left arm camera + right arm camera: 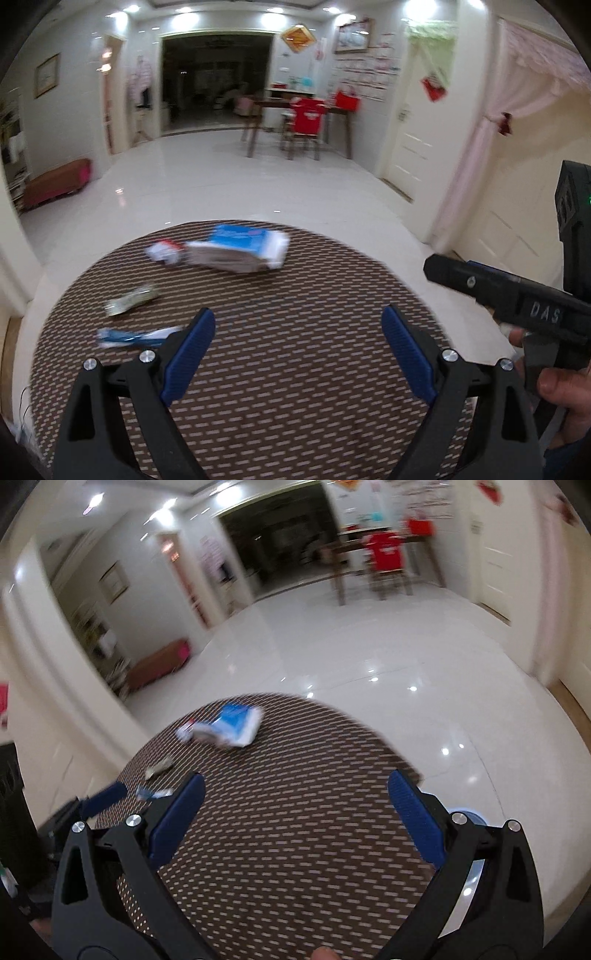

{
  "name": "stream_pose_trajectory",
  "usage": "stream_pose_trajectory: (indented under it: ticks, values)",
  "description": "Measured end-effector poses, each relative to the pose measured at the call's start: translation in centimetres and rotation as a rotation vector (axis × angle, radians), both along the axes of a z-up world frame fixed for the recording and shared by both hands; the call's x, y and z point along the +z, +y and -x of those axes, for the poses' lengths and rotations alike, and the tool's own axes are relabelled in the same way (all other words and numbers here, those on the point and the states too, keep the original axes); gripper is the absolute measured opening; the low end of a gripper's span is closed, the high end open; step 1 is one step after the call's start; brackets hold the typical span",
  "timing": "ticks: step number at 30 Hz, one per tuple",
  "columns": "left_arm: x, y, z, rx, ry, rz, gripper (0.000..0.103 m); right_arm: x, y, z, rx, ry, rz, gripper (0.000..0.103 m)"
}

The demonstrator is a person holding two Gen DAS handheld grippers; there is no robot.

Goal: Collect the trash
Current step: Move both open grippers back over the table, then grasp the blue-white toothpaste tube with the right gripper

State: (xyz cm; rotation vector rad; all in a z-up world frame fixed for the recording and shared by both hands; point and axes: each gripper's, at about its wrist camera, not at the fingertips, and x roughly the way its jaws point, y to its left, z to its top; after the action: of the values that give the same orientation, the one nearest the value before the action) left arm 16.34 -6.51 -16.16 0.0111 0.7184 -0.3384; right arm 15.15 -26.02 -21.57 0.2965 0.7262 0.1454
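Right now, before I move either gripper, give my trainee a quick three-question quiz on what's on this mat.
1. True or false: the left gripper is already shut on a piece of trash.
2. Multiple choice: the biggest piece of trash on the round woven mat is (A) a glass bottle, (B) the blue and white package, (C) a banana peel.
3. Fill in: the blue and white wrapper lies nearest the left gripper's ____ finger.

Key:
1. False; both it and the right gripper are open and empty.
2. B
3. Left; the greenish wrapper lies just beyond it.
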Motion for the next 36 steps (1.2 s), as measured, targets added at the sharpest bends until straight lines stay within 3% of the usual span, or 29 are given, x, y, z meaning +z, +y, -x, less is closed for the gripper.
stream_pose_trajectory:
  ticks: [12, 16, 20, 23, 25, 26, 27, 28, 30, 36]
  values:
    - [-2.9, 13.8, 0.1, 0.27, 0.02, -0.061, 0.09, -4.6, 17.2, -6.0, 0.372, 0.071, 0.194, 0.097]
    - [-4.2, 17.2, 0.2, 0.311, 0.047, -0.045, 0.09, -6.2, 21.7, -7.5, 0.494, 0.091, 0.25, 0.096]
    - [-4.8, 19.4, 0.2, 0.337, 0.058, -0.051, 0.09, -7.6, 25.0, -8.7, 0.602, 0.11, 0.315, 0.084]
    - [-5.3, 20.4, -0.1, 0.347, 0.068, -0.055, 0.09, -9.3, 27.5, -9.5, 0.683, 0.144, 0.396, 0.083]
    - [-5.5, 20.7, -0.5, 0.351, 0.07, -0.055, 0.09, -10.0, 28.7, -9.6, 0.722, 0.137, 0.421, 0.071]
    - [-5.5, 20.5, -0.7, 0.35, 0.07, -0.058, 0.09, -10.2, 28.8, -9.5, 0.732, 0.124, 0.419, 0.059]
    - [-5.6, 20.4, -0.7, 0.345, 0.07, -0.064, 0.09, -10.2, 28.9, -9.4, 0.738, 0.114, 0.415, 0.034]
    - [-5.7, 20.3, -1.0, 0.339, 0.07, -0.071, 0.09, -10.0, 28.7, -9.2, 0.726, 0.099, 0.414, 0.024]
    - [-5.9, 19.9, -1.9, 0.317, 0.072, -0.083, 0.09, -9.9, 28.1, -8.7, 0.706, 0.104, 0.414, 0.013]
    - [-6.4, 18.0, -5.0, 0.214, 0.047, -0.125, 0.09, -9.9, 23.4, -6.8, 0.622, 0.134, 0.339, 0.012]
